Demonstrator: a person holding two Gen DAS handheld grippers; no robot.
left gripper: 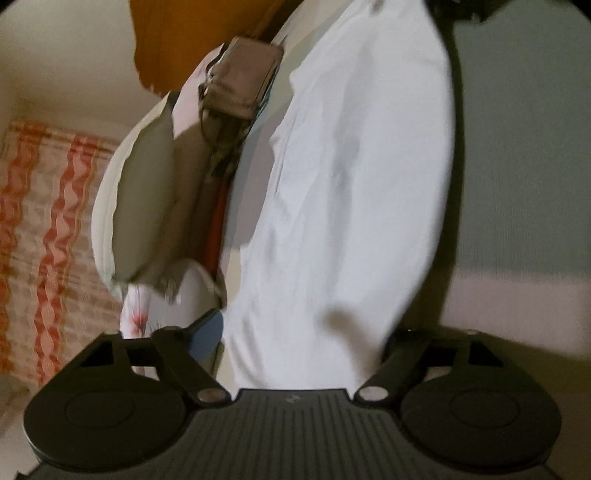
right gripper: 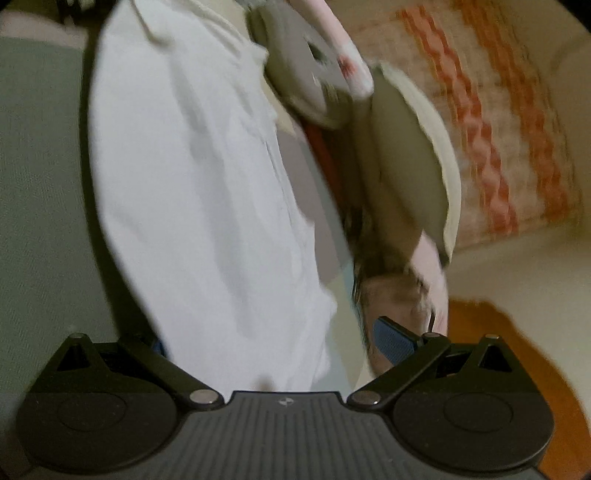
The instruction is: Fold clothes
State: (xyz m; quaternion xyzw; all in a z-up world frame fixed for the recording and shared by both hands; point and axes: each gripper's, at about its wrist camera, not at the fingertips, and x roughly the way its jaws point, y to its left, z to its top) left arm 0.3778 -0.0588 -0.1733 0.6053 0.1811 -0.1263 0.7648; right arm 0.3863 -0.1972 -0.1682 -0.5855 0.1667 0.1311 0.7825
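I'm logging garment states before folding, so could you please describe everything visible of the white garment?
The white garment looks like thin, softly creased cotton, spread lengthways on a grey-green surface. It runs from between both grippers' open fingers away toward cushions. A collar-like fold shows at its far end. Motion blur hides finer detail.

**Around the work: curtain, cushions, bag and walls**

A curtain [left gripper: 44,236] patterned with wavy orange-red stripes on a pale ground hangs at the side of the room. Beside it lies a grey cushion [left gripper: 144,206] against a white pillow [right gripper: 439,147]. A brown bag [left gripper: 242,79] with straps sits near them. An orange-brown wooden surface [left gripper: 192,33] meets a cream wall [left gripper: 66,55]. Pale fabric with red floral prints [left gripper: 138,314] shows, blurred.
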